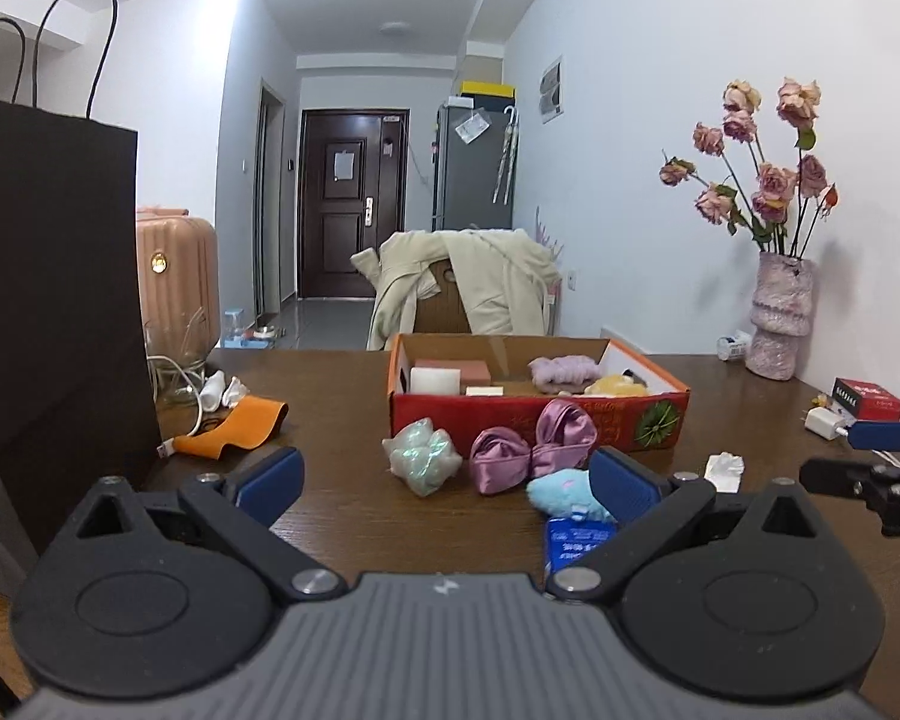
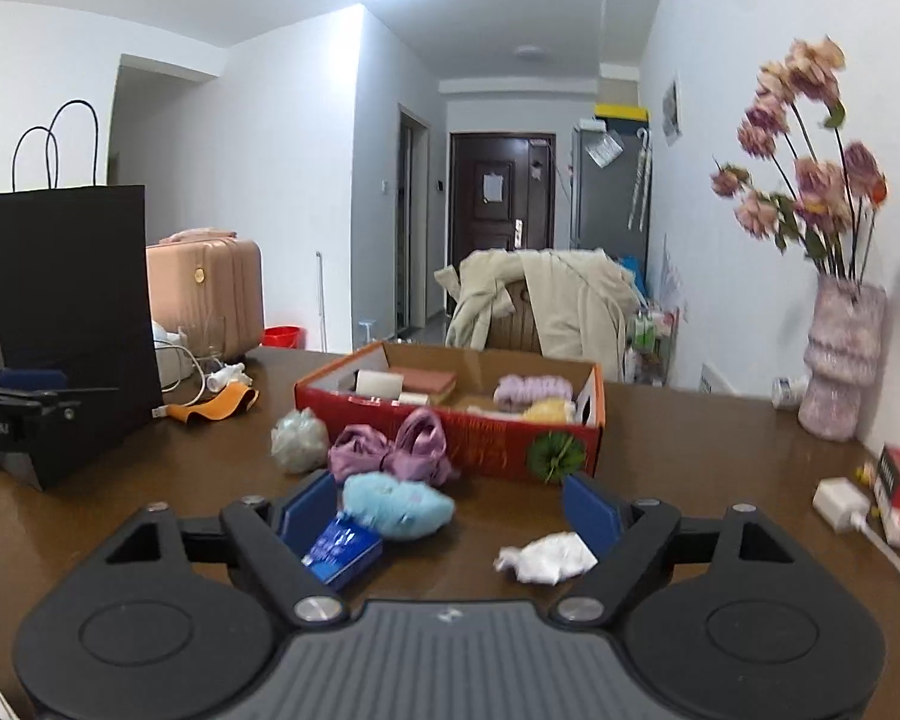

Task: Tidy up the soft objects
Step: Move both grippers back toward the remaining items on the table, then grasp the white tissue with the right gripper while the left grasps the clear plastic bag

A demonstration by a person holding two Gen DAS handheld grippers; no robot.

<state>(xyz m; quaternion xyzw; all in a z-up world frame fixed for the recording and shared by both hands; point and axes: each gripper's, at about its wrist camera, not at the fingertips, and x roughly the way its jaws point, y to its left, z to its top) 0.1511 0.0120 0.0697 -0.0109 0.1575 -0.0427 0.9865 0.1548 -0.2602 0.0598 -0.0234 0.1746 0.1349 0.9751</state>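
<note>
Soft toys [image 2: 397,505] lie before both grippers, left [image 1: 447,483] and right [image 2: 450,510], held low, jaws wide, empty.

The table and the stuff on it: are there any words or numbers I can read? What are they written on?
"...oboLAI": partly cut off, on the left gripper seen at the edge of the right wrist view.
Blue packet: white print, too blurred to read.
Red and black box: white characters, too small to read.
Red cardboard box: gold pattern on its front, unreadable.
Papers on the door and fridge: too far away to read.
</note>
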